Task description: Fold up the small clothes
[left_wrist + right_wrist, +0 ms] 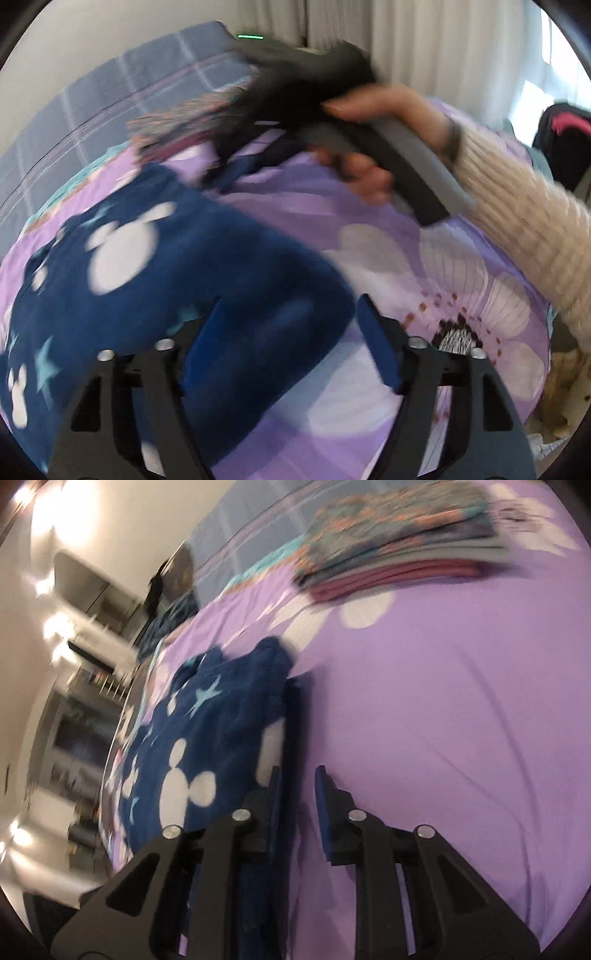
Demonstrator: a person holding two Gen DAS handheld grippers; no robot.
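Observation:
A navy blue fleece garment (177, 280) with white mouse heads and teal stars lies on the purple flowered bedsheet (424, 258). My left gripper (288, 317) is open, its fingers spread over the garment's right edge and holding nothing. My right gripper (297, 782) is open and empty at the garment's (207, 731) right edge. In the left wrist view the right gripper (236, 162) is blurred, held by a hand (369, 147) in a cream sleeve above the far end of the garment.
A stack of folded clothes (399, 542), patterned on top and maroon below, lies at the far side of the bed (461, 701). A grey checked blanket (92, 110) covers the far left. Furniture and lights (74, 627) stand beside the bed.

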